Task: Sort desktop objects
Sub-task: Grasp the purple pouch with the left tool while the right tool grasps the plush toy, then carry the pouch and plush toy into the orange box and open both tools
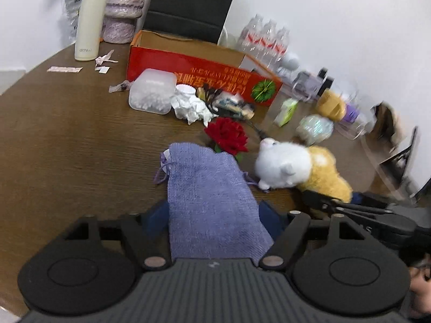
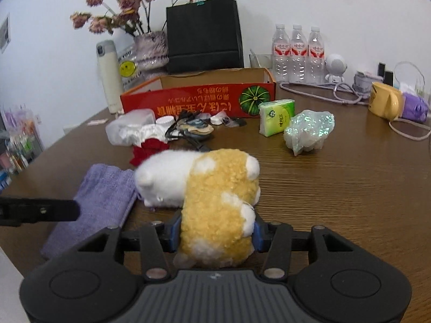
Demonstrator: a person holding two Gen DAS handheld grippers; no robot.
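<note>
Nearest the left wrist camera: left gripper point(image 1: 214, 215) with jaws spread wide, one lilac knit pouch point(image 1: 212, 204) lying between the blue pads on the brown table point(image 1: 67, 140), fabric apparently slack rather than pinched. Just right of it, right gripper point(image 2: 214, 231) clamped on one plush toy point(image 2: 215, 202) (white head, yellow body), blue pads pressed into both flanks, toy resting on the tabletop with its head touching the pouch edge.

Just beyond the pouch, one red fabric rose point(image 1: 227, 134). Behind that, a small heap: one translucent lidded tub point(image 1: 152, 91), one crumpled white wrapper point(image 1: 190, 105), one tangle of dark cords point(image 1: 229, 102). To the right, one green tissue pack point(image 2: 277, 117) and one glittery plastic bundle point(image 2: 309, 130), set apart from each other.

Farther back, one long red carton point(image 2: 199, 102), open-topped. Against the wall: one cream flask point(image 2: 109, 76), one vase of dried flowers point(image 2: 150, 49), one black paper bag point(image 2: 203, 35), three water bottles point(image 2: 297, 53) in a row, one yellow mug point(image 2: 383, 101).
</note>
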